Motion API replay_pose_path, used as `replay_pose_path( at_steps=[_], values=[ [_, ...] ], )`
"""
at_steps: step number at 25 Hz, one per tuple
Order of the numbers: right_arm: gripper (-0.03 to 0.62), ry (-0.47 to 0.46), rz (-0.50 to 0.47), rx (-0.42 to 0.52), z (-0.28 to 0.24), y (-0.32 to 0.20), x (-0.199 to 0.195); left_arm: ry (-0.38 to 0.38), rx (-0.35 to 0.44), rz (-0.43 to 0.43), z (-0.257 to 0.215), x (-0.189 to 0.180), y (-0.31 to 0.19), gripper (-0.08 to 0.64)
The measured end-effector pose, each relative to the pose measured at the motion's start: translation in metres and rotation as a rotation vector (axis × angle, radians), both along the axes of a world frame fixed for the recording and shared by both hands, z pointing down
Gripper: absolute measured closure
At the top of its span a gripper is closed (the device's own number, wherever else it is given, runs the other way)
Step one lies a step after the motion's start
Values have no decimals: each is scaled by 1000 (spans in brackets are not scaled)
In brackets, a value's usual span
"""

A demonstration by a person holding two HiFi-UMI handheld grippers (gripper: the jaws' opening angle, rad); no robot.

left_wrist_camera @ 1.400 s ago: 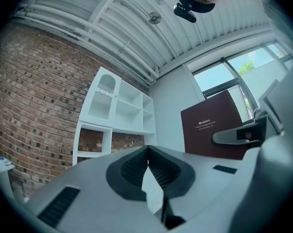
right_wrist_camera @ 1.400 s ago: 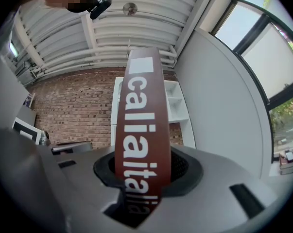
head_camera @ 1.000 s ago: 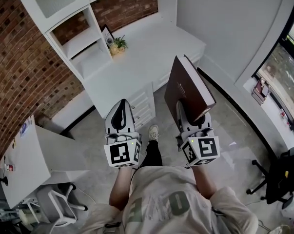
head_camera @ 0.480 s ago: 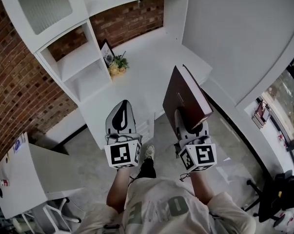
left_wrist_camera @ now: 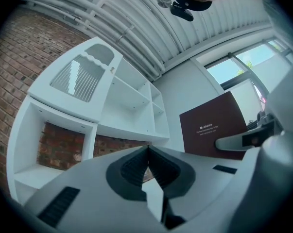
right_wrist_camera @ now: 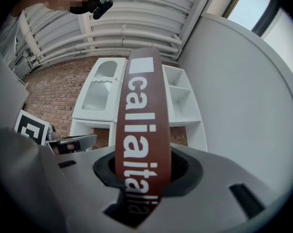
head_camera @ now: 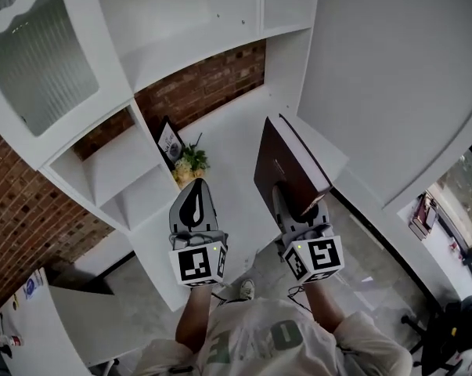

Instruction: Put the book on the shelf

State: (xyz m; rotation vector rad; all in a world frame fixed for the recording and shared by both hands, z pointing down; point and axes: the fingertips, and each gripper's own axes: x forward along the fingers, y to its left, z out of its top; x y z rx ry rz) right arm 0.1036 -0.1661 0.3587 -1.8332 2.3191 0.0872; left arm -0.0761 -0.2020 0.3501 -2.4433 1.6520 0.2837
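Note:
A thick dark-brown book [head_camera: 286,163] stands upright in my right gripper [head_camera: 294,202], whose jaws are shut on its lower end. Its spine with white lettering [right_wrist_camera: 141,125] fills the middle of the right gripper view, and its cover [left_wrist_camera: 216,127] shows at the right of the left gripper view. My left gripper [head_camera: 194,202] is beside it, shut with its pads [left_wrist_camera: 136,166] touching and nothing between them. The white shelf unit [head_camera: 189,22] with open compartments rises ahead, above a white counter [head_camera: 236,131]; the same shelf unit [left_wrist_camera: 131,96] shows in the left gripper view.
A framed picture [head_camera: 171,142] and a small potted plant [head_camera: 190,161] stand on the counter by the brick wall [head_camera: 196,88]. A cabinet door with ribbed glass [head_camera: 40,61] is at upper left. A grey wall [head_camera: 392,77] bounds the right side.
Both grippers and the person have moved forward toward the shelf unit, the book carried along. The shelves and counter are now much nearer and fill the top of the head view.

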Motion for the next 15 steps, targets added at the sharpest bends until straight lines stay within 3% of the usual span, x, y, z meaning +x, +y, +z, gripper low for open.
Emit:
replay_pose_path(
  at_steps=[7, 15],
  values=[
    [442, -1, -28, -34, 2, -74, 0, -8, -43, 13, 8, 17, -69, 548],
    [442, -15, -122, -54, 1, -125, 15, 27, -84, -32, 15, 39, -108, 548]
  ],
)
